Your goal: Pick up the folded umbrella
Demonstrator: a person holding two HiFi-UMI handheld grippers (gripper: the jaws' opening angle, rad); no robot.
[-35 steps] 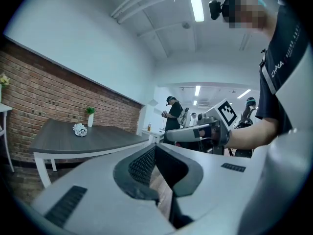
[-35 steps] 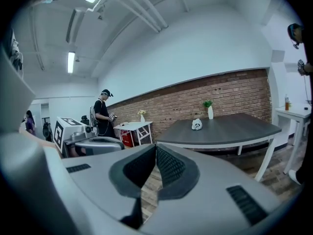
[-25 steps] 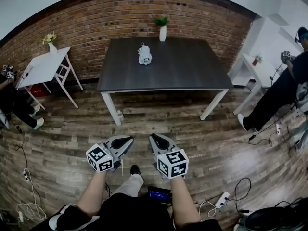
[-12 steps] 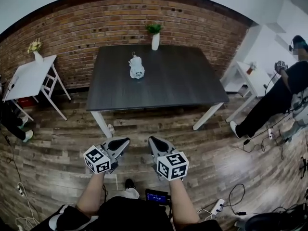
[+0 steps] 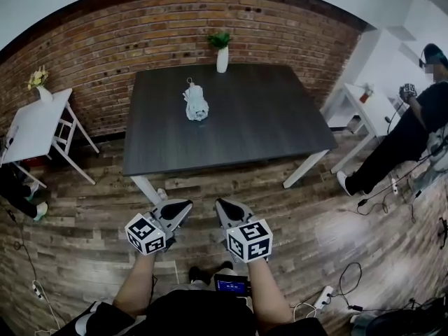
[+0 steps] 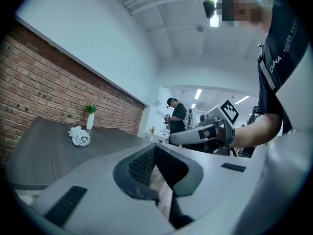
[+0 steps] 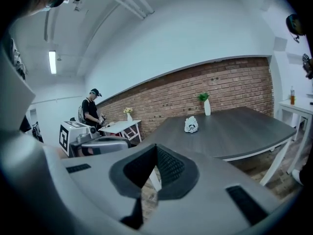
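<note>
Left gripper (image 5: 178, 207): jaws pressed together, empty, held level over wood-plank floor (image 5: 91, 208), short of dark grey rectangular table (image 5: 266, 124) near edge; likely carry pose for approach. Pale grey folded fabric umbrella (image 5: 196, 103) lies on tabletop toward far left corner, well out of reach. Right gripper (image 5: 225, 208): jaws likewise together, empty, beside left.

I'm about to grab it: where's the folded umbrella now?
In the head view the folded umbrella lies on the dark table, left of centre, near the white vase at its far edge.
</note>
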